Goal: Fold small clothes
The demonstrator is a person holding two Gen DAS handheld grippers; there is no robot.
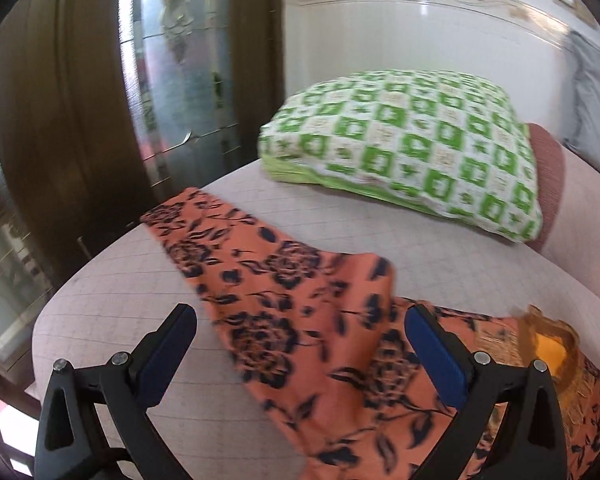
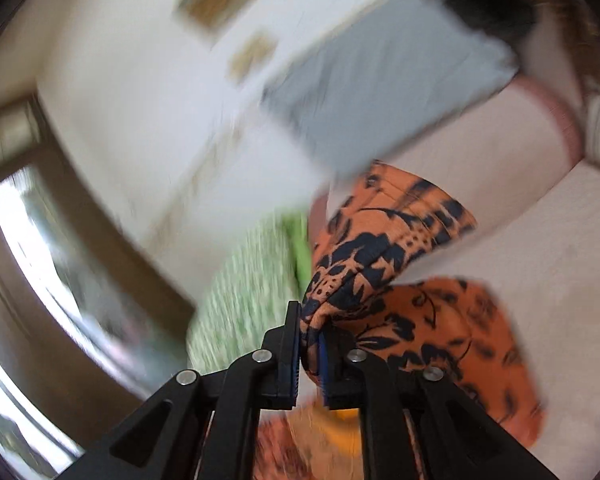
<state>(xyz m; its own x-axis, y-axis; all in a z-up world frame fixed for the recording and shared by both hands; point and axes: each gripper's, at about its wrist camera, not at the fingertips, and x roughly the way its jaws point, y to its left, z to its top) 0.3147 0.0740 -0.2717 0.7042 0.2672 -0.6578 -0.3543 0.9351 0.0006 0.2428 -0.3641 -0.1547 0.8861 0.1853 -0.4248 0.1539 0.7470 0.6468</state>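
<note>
An orange garment with dark blue flowers [image 1: 284, 312] lies across the pale quilted bed [image 1: 100, 320], one sleeve stretched toward the far left edge. Its gold-trimmed neckline [image 1: 548, 344] shows at the right. My left gripper [image 1: 300, 320] is open just above the cloth, one finger on each side of a raised fold. In the right wrist view, which is blurred, my right gripper [image 2: 310, 328] is shut on a bunched part of the same garment [image 2: 380, 248] and holds it lifted above the bed.
A green-and-white checked pillow [image 1: 412, 156] lies at the back of the bed. A brown door frame and glass panel [image 1: 172, 80] stand at the left. A grey cloth [image 2: 380, 88] hangs by the tiled wall at the right.
</note>
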